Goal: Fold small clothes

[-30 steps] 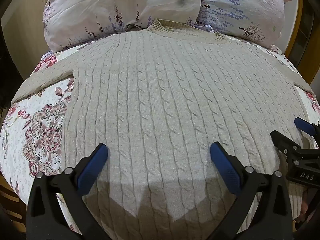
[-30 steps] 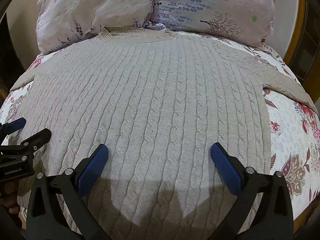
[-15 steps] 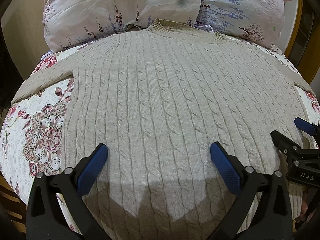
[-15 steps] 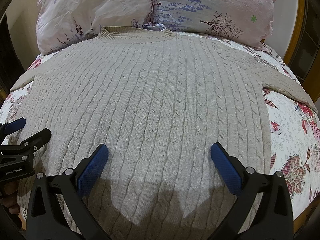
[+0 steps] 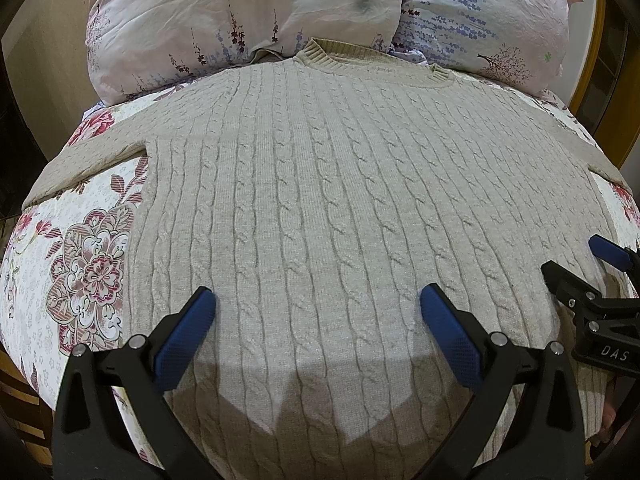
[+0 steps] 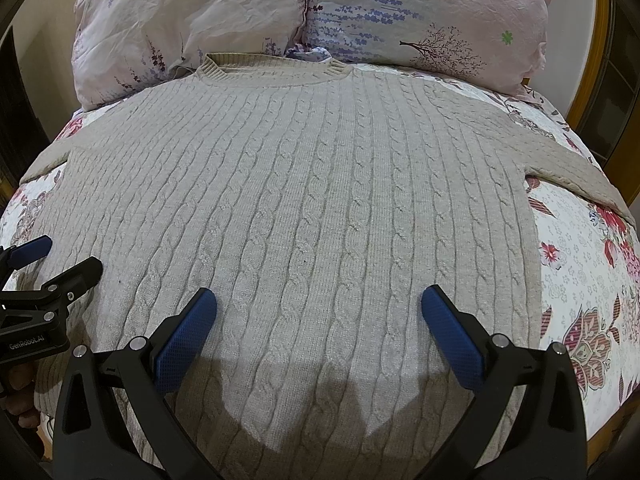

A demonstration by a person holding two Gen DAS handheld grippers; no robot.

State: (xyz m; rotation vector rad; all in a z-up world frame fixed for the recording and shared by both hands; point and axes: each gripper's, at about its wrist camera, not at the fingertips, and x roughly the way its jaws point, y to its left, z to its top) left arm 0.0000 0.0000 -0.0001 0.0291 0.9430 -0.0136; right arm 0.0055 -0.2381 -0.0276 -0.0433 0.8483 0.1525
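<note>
**Warm indoor light, heavy fisheye bend**

Even, yellowish room light falls on the beige sweater (image 5: 320,208) from above and behind the cameras, throwing soft grey gripper shadows across its near hem. Cable stitches read sharply mid-frame in both wrist views. No glare shows. Strong barrel distortion bows the floral bedspread (image 6: 580,272) and pillows (image 5: 240,12); black vignette fills the corners.
</note>
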